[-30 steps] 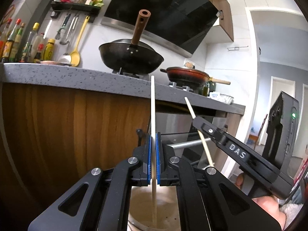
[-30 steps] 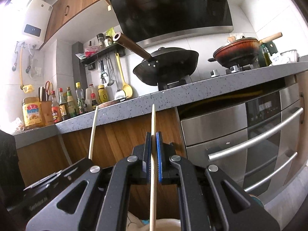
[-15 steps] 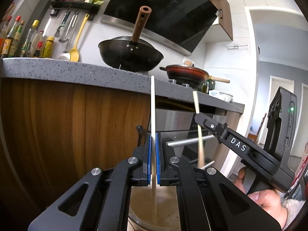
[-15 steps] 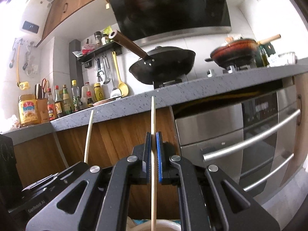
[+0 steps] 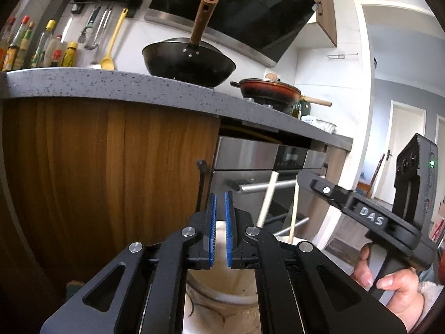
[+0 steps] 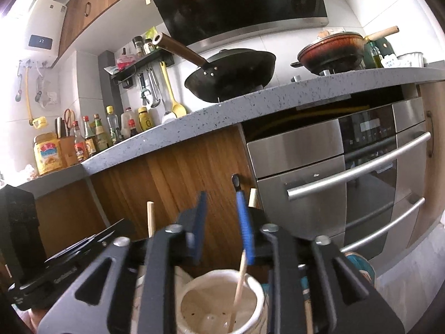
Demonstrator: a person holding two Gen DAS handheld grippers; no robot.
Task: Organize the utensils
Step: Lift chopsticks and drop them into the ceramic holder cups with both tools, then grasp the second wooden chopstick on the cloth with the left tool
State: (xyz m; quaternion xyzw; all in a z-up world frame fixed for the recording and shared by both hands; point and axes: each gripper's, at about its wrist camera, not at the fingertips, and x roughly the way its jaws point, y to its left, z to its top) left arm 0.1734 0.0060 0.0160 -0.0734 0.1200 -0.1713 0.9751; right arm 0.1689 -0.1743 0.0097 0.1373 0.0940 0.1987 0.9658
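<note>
A cream ceramic utensil holder (image 6: 219,303) stands below both grippers; its rim also shows in the left wrist view (image 5: 222,286). Two pale wooden chopsticks (image 5: 265,200) (image 5: 294,213) stand in it and lean right. In the right wrist view one chopstick (image 6: 239,281) leans inside the holder, and another chopstick tip (image 6: 150,218) shows to the left. My left gripper (image 5: 219,231) is open and empty above the holder. My right gripper (image 6: 222,228) is open and empty above the holder; it also shows in the left wrist view (image 5: 333,194).
A wooden cabinet front (image 5: 111,172) and a steel oven (image 6: 347,183) with bar handles stand just behind. The grey counter (image 5: 111,83) overhangs above, with a black wok (image 5: 189,61), a red pan (image 5: 269,91) and bottles (image 6: 91,136).
Both grippers have opened and let go of their chopsticks, which have dropped into the holder and now lean there. The view has shifted lower and closer to the holder.
</note>
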